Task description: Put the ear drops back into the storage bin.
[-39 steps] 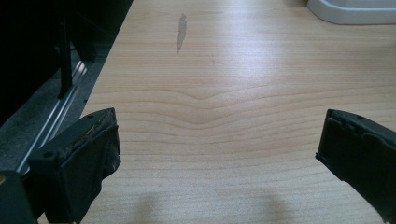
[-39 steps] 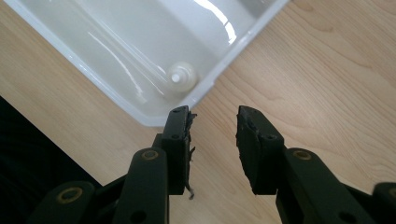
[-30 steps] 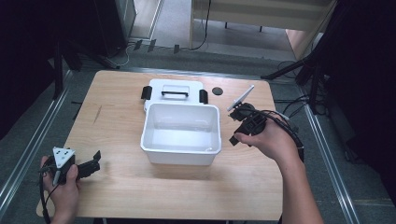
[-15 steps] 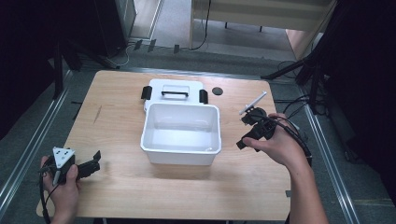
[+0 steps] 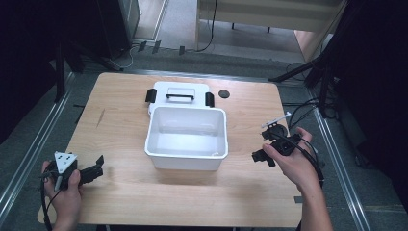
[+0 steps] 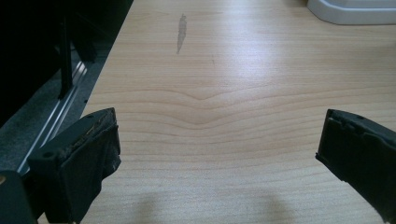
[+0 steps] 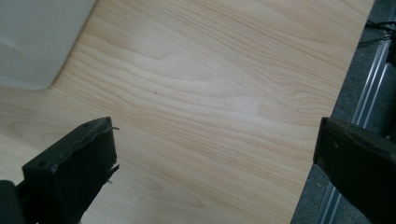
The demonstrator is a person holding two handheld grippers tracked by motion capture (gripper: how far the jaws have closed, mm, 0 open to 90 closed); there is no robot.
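We log this as a lab/recording setup: wooden table, metal floor rails, stand legs, loose cables, dark surrounds.

White plastic tub mid wooden table, its white lid just behind. Small black disc right of lid. Left gripper near-left corner, right gripper right of tub.

High view above the table looking down, gripper views close over the wood, sharing the bin.
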